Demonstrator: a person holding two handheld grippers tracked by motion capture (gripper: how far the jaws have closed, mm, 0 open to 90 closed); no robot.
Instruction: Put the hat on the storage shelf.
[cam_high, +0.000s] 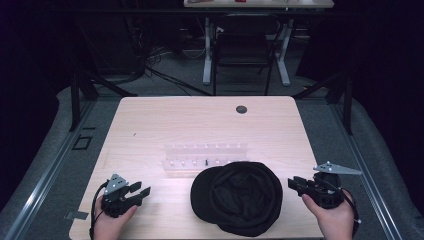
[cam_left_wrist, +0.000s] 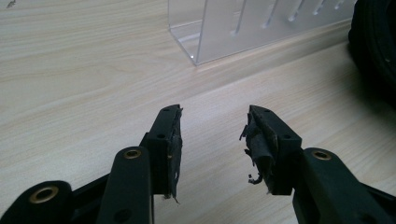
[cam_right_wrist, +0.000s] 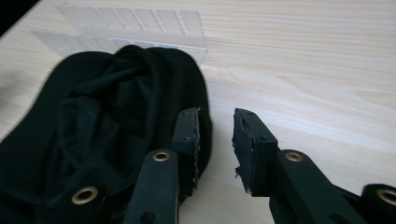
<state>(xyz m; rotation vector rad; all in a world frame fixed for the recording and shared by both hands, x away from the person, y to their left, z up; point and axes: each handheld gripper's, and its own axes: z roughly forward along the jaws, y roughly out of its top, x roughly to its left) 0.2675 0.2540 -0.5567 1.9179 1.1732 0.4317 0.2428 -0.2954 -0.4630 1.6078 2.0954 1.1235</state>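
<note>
Both grippers agape, empty (cap (cam_high: 237, 197) between).

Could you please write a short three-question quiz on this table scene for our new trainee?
1. True or false: the black cap lies between the left gripper and the right gripper.
2. What stands just beyond the cap? A) a clear acrylic rack B) a red box C) a mug
3. Fill in: both grippers' fingers are ____, holding nothing.

Key: 1 true; 2 A; 3 open.
</note>
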